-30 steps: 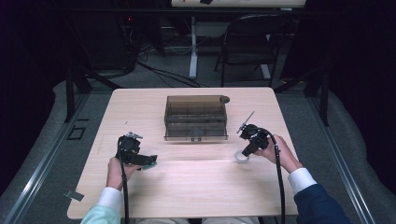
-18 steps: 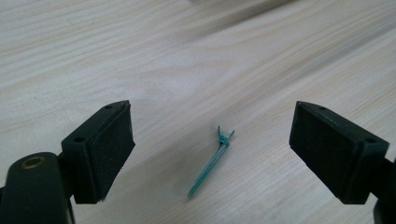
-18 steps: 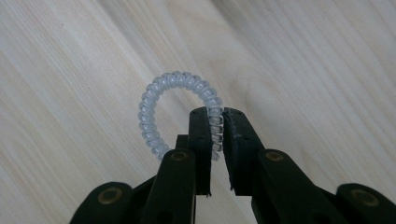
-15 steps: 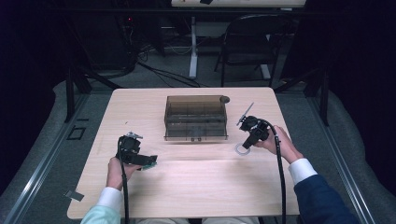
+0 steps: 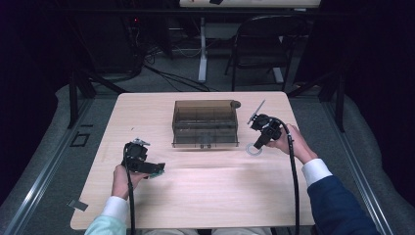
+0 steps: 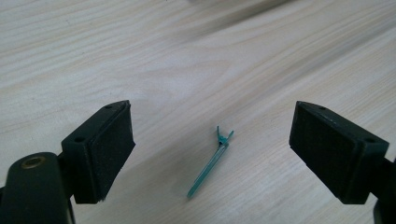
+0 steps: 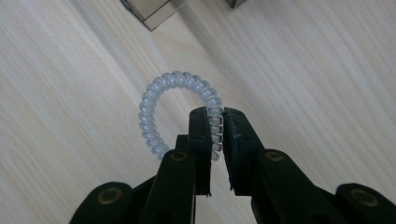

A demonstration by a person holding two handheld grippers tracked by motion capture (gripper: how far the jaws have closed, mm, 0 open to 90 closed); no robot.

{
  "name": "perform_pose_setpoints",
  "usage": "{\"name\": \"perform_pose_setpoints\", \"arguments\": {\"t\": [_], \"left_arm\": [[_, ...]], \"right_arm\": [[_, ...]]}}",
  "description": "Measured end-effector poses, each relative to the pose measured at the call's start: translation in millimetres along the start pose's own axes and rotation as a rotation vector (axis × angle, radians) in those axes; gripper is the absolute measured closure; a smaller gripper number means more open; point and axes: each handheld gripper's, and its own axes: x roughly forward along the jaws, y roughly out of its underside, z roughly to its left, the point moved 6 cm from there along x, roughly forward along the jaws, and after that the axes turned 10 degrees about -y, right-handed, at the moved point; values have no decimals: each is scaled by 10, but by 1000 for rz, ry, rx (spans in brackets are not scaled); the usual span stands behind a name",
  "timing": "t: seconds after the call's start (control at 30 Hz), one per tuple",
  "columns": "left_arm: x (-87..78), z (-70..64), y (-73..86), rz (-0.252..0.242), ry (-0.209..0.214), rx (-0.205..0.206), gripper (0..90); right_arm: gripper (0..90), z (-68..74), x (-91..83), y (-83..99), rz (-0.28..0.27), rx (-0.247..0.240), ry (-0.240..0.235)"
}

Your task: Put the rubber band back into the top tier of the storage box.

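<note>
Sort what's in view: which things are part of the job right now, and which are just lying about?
In the job:
right gripper, shut on the coil tie
left gripper, open over the green clip
drawer box

Lying about:
round piece by the box
chair
floor cables

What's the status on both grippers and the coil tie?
Right gripper shut on clear spiral coil hair tie, on the wooden table. Left gripper open, straddling thin green clip. Nothing in the way.

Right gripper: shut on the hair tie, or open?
Shut on it. The right gripper's jaws pinch one side of the clear spiral hair tie against the table.
</note>
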Motion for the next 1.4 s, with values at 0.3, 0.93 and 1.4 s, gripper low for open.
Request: {"name": "perform_pose_setpoints", "arguments": {"t": [0.3, 0.93, 1.4], "left_arm": [[8, 0, 5, 4, 5, 0, 138], [11, -17, 12, 7, 11, 8, 138], [19, -27, 15, 9, 21, 16, 138]], "right_arm": [[828, -40, -53, -78, -33, 14, 1], [827, -57, -254, -223, -48, -12, 32], [827, -31, -349, -337, -79, -20, 35]]}}
